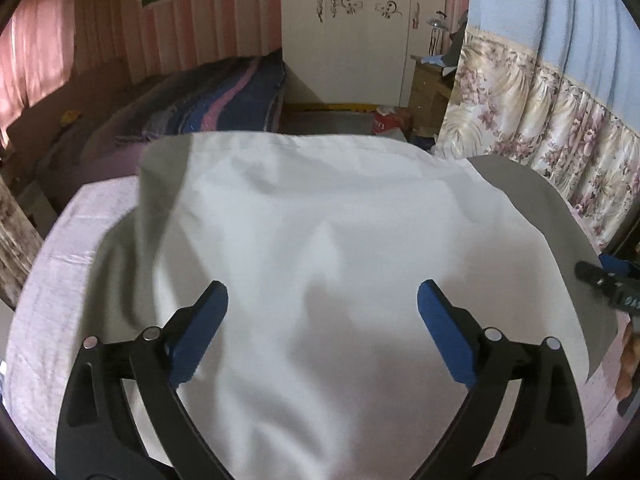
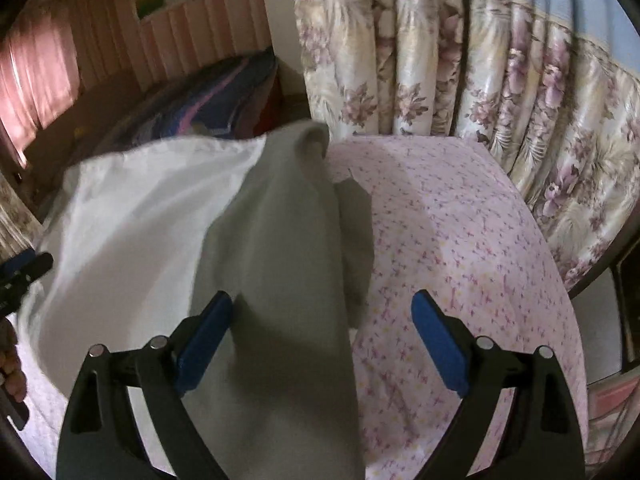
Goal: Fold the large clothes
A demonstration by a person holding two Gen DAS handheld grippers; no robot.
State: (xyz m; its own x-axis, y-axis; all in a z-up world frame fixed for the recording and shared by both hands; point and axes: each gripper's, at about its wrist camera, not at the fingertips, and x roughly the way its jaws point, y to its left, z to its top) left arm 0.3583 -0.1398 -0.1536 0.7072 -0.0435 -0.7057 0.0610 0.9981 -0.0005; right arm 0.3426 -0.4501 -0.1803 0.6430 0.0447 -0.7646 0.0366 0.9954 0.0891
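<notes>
A large white garment [image 1: 320,220] lies spread over a table with a pink flowered cloth [image 1: 72,248]. My left gripper [image 1: 322,300] hovers over the garment's middle, jaws wide open, nothing between the blue pads. In the right wrist view the same garment [image 2: 132,208] has a long greyish fold, perhaps a sleeve [image 2: 288,240], running up the middle. My right gripper [image 2: 322,310] stands open over that fold, which lies below the jaws and closer to the left pad; the pads do not press on it. The right gripper's tip [image 1: 600,280] shows at the left view's right edge.
The pink flowered tablecloth [image 2: 460,260] is bare on the right half. Flowered curtains [image 2: 500,92] hang close behind the table. A bed with a dark striped blanket [image 1: 216,96] and a white wardrobe [image 1: 360,32] stand beyond. A hand [image 2: 10,368] shows at the left edge.
</notes>
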